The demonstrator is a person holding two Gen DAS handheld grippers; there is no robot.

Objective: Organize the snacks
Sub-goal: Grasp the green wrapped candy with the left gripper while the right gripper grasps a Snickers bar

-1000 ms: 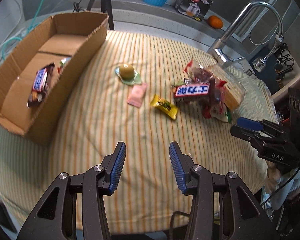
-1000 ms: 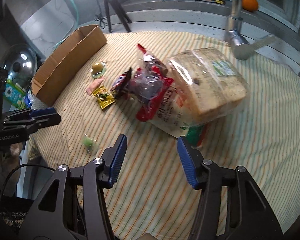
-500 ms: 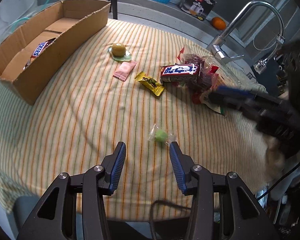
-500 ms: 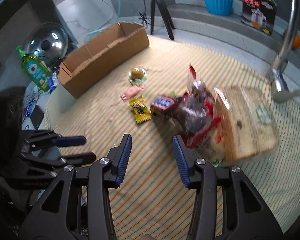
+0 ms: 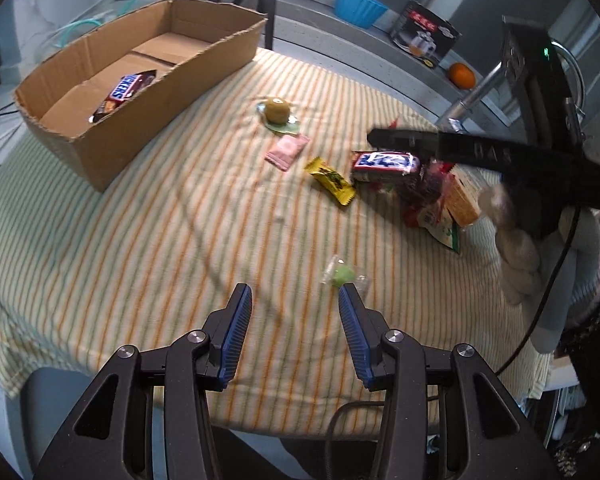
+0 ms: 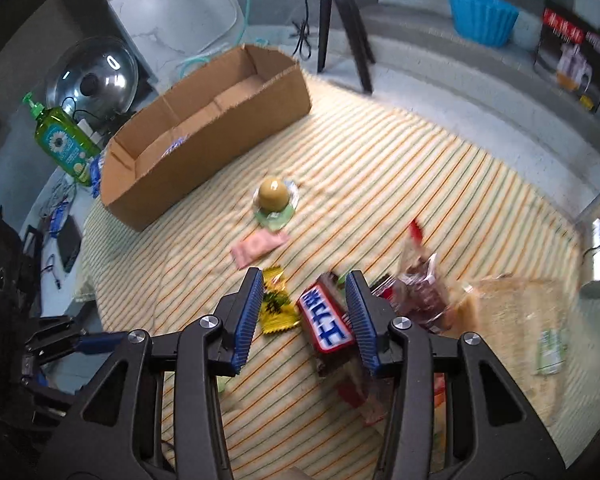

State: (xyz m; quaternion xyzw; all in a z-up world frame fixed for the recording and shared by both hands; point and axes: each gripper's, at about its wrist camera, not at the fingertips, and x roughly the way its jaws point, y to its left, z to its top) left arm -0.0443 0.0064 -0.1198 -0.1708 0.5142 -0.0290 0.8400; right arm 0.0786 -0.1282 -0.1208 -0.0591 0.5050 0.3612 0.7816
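- Pickup under way: my right gripper (image 6: 304, 300) hangs over the blue-and-white bar (image 6: 327, 318) on the table (image 6: 440, 184); jaws part-open, empty, just narrowed.
- Left gripper (image 5: 294, 318) part-open, empty, beside the green candy (image 5: 343, 274).
- Next I must descend, straddle the bar, then carry it to the cardboard box (image 6: 220, 128).

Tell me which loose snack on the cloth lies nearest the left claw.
The green candy in a clear twist wrapper, just beyond the left claw's right fingertip. The yellow packet, pink sachet and the rest lie farther up the cloth.
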